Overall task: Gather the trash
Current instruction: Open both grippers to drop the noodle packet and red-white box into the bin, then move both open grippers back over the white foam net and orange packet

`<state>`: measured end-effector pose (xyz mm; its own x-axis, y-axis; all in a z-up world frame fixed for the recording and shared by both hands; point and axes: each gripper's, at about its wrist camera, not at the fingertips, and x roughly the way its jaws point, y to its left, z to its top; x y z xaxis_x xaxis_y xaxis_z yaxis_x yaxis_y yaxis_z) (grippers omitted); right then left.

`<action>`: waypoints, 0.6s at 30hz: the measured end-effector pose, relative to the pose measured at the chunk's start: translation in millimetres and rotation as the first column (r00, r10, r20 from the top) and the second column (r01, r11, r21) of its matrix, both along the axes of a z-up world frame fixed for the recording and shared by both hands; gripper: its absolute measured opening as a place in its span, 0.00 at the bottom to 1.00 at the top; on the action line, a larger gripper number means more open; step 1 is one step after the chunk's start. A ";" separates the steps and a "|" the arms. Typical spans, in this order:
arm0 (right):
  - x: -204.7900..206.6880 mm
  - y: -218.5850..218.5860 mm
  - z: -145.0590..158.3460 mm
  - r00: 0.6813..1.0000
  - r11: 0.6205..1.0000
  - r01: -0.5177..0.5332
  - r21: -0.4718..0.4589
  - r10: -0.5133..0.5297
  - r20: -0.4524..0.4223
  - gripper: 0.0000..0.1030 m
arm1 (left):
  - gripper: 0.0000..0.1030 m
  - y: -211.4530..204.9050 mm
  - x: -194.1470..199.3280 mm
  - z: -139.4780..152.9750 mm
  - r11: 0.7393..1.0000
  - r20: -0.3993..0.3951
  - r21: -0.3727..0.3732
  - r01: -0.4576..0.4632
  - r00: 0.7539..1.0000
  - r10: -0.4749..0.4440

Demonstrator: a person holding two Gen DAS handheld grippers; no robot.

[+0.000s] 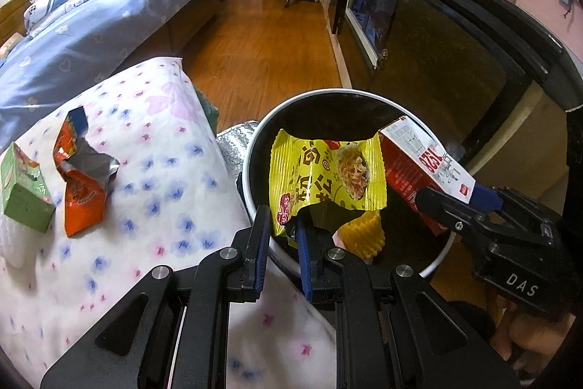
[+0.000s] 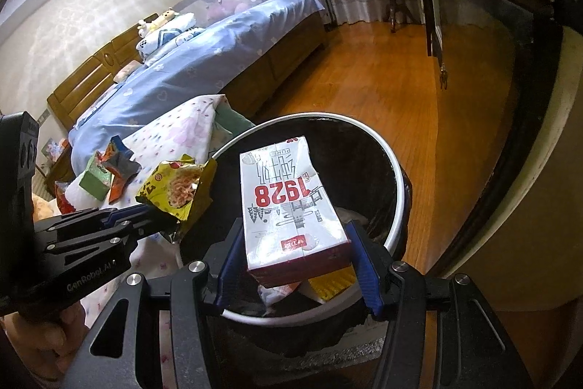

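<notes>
Jaws of the left hand-held gripper [image 1: 280,236] pinch a corner of the yellow wrapper [image 1: 328,177], limp and featherlight, above the trash bin [image 1: 251,148]. The right hand-held gripper [image 2: 295,265], half spread, clamps the milk carton [image 2: 291,206] by its flat sides over the bin; it looks stiff, likely empty. Beside the bin, an orange wrapper [image 1: 83,177] and green box [image 1: 25,195] lie on the bed [image 1: 164,170].

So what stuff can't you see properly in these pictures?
- Bottom of the trash bin: in both wrist views the yellow wrapper and the milk carton cover most of it.
- Things already in the bin: only a yellow ridged piece peeks out; the rest is dark.
- Green box: its print is too small to read.
- The person: only a hand shows at the right wrist view's edge.
</notes>
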<state>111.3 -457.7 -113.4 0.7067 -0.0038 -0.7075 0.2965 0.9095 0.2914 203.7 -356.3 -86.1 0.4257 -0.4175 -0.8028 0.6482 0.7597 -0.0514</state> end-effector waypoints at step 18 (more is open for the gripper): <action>5.2 -16.2 -5.7 0.999 0.998 0.026 0.061 -0.024 -0.026 0.55 | 0.37 6.2 3.5 -3.5 1.000 -0.028 -0.007 0.007 1.000 -0.007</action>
